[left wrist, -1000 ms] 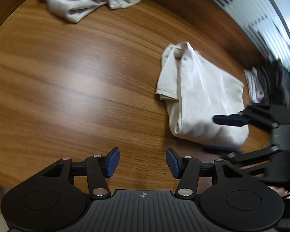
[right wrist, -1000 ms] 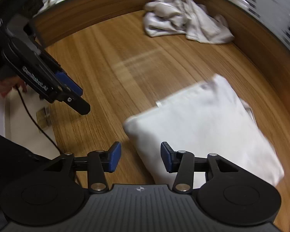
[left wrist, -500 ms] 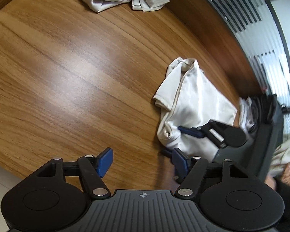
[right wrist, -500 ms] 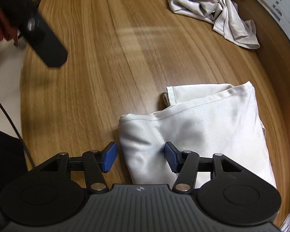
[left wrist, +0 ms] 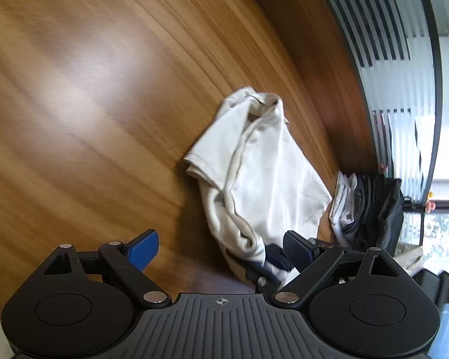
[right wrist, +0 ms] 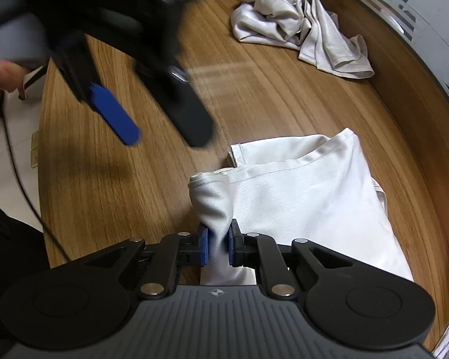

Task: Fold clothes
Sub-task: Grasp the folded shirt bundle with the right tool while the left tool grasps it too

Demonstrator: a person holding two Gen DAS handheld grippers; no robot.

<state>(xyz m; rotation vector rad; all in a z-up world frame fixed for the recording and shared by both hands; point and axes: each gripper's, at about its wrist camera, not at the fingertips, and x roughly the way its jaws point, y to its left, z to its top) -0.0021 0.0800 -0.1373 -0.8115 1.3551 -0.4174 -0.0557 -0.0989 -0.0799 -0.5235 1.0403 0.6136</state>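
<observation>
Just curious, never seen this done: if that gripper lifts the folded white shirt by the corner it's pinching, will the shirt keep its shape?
Probably not. The white shirt already bunches where the right gripper pinches it, so it looks floppy. The loose layers would likely sag and unfold.

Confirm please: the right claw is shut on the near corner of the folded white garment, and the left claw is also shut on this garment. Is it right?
Not fully. The right claw is shut on the near corner of the folded white garment, as the right wrist view shows. But the left claw is open and holds nothing: in the left wrist view its blue pads stand wide apart above the wooden table.
</observation>
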